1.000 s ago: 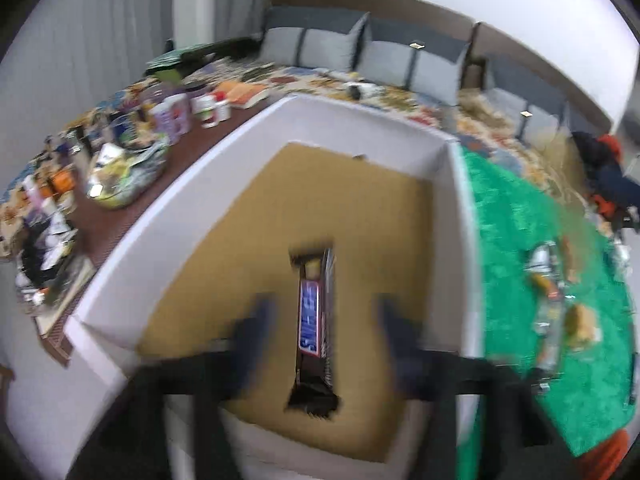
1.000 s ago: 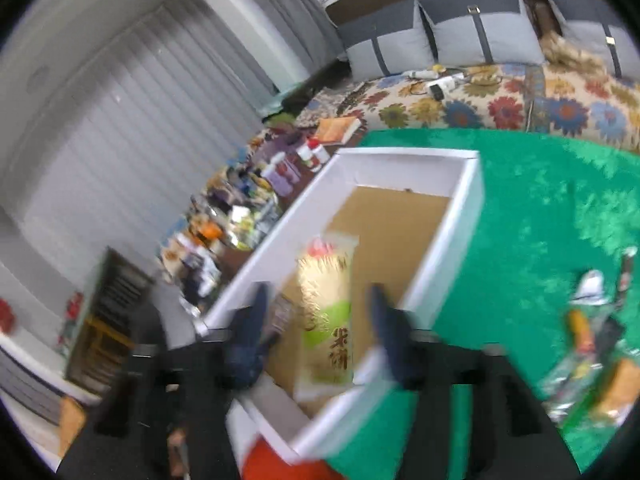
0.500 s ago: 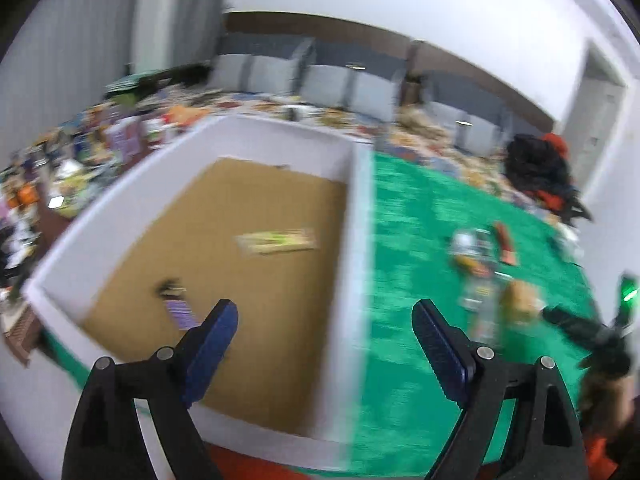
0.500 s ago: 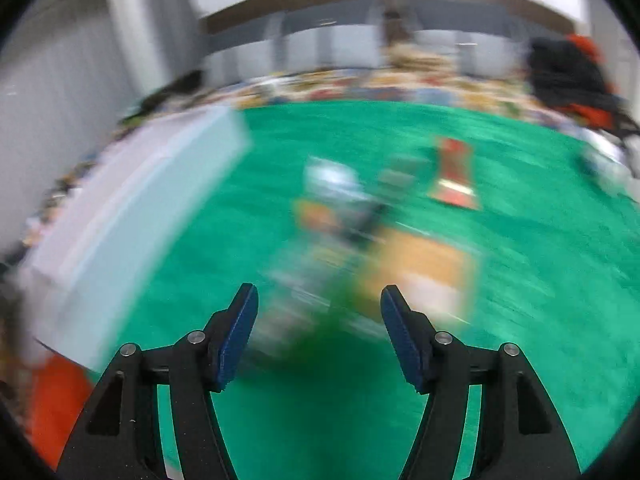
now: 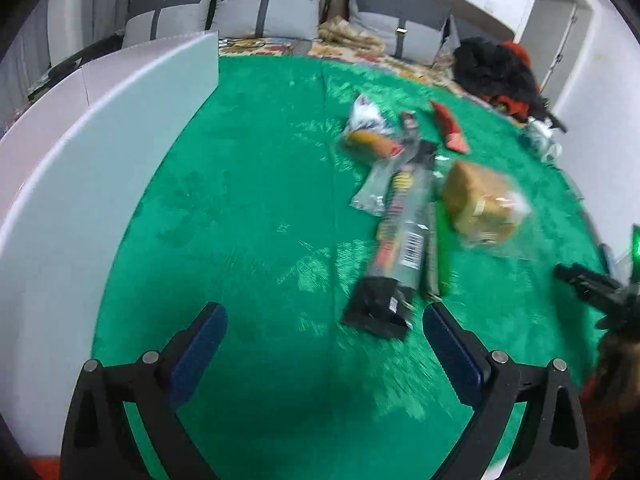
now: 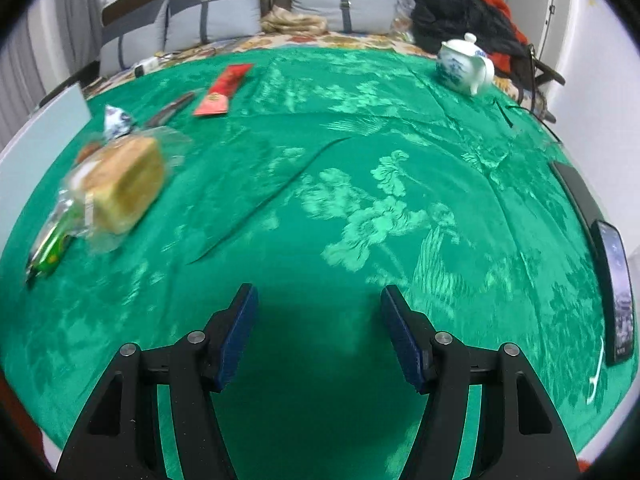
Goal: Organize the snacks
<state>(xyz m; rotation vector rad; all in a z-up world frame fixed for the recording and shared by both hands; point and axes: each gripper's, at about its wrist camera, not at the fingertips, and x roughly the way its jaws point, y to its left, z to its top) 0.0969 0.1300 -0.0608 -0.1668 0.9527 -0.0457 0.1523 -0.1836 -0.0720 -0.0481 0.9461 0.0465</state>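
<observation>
While both the left gripper (image 5: 322, 328) and right gripper (image 6: 318, 312) hover spread and empty over the green cloth (image 5: 248, 208), the snacks (image 5: 404, 216) lie beside the white box (image 5: 100, 128), so reaching for one seems next.

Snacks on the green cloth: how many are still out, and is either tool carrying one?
Done: cannot be judged, since the white box shows only its outer wall. In hand: nothing; the left tool and right tool are both open and empty. Left: a pile stays on the green cloth, including the wrapped bread, long clear packet and red packet.
</observation>
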